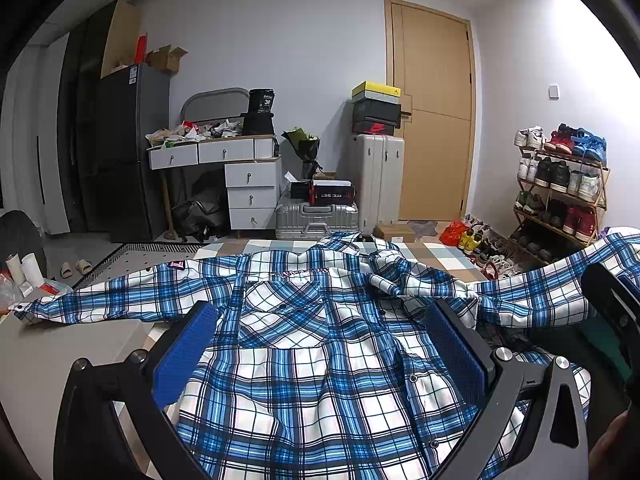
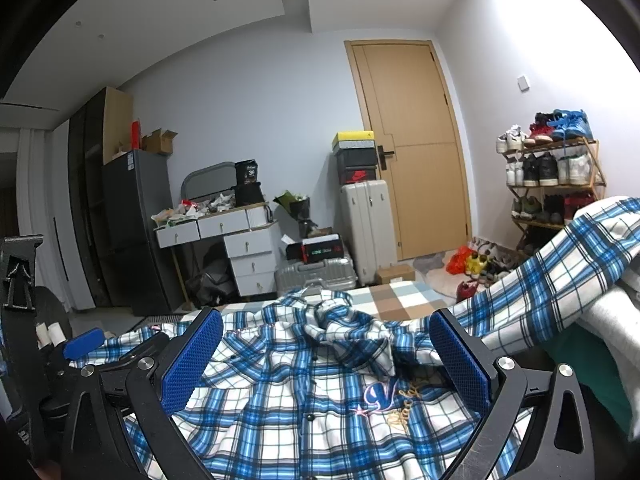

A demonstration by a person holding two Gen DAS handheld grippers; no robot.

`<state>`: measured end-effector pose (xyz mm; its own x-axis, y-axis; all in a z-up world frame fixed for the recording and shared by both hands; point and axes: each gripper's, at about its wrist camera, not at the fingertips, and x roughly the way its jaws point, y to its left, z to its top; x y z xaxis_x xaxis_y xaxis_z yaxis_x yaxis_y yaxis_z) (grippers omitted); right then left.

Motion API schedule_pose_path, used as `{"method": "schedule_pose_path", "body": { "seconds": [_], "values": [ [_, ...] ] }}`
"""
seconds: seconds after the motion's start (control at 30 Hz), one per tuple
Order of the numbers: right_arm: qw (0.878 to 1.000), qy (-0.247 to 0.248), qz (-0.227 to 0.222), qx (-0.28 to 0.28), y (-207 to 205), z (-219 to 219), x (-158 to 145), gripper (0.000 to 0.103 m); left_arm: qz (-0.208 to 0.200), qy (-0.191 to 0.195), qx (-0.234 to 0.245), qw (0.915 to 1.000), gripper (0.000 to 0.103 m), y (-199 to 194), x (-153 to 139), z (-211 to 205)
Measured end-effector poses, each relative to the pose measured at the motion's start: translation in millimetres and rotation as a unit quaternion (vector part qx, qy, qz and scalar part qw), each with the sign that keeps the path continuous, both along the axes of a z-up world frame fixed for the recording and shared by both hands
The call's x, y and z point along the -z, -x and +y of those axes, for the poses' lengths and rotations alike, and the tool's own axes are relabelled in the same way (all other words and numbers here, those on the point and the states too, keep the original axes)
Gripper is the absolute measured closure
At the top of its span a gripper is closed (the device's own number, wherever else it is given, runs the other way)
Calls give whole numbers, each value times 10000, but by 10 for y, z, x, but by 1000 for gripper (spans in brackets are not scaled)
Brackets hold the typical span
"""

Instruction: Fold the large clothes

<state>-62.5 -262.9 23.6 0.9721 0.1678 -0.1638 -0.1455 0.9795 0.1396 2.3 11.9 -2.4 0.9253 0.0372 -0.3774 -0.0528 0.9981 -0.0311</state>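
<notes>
Ribbed blue fingers (image 1: 186, 350) of both grippers spread wide, empty, over rumpled plaid shirt (image 1: 320, 380) (sleeves splayed).

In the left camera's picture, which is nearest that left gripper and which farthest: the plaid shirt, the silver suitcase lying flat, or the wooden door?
1. Blue-and-white plaid shirt, directly under the left gripper.
2. Silver suitcase lying flat, on the floor beyond the shirt.
3. Light wooden door, at the back wall, right.

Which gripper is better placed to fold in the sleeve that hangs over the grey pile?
Probably the right gripper: open, with that sleeve of the plaid shirt just beside its right finger. The left gripper, also open, sits farther away.
</notes>
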Motion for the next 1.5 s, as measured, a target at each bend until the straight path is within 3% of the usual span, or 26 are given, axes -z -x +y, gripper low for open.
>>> {"method": "schedule_pose_path", "body": {
  "seconds": [0.93, 1.07, 1.2, 1.33, 1.5],
  "values": [
    [9997, 151, 123, 160, -44, -25, 58, 0, -15, -70, -51, 10000, 1, -36, 37, 19],
    [9991, 60, 254, 337, -66, -200, -19, 0, 178, -38, 54, 9998, 1, -85, 86, 1],
    [9973, -61, 492, 549, -63, -596, -182, 0, 282, 45, 196, 9994, 1, -44, 82, -9],
    [9920, 128, 746, 1006, -54, -1187, -449, 0, 211, 33, 314, 9993, 1, 25, 37, -41],
    [9705, -142, 1212, 2079, -44, -2268, -674, 0, 235, -4, 441, 9987, 1, 10, 26, -104]
  ]
}}
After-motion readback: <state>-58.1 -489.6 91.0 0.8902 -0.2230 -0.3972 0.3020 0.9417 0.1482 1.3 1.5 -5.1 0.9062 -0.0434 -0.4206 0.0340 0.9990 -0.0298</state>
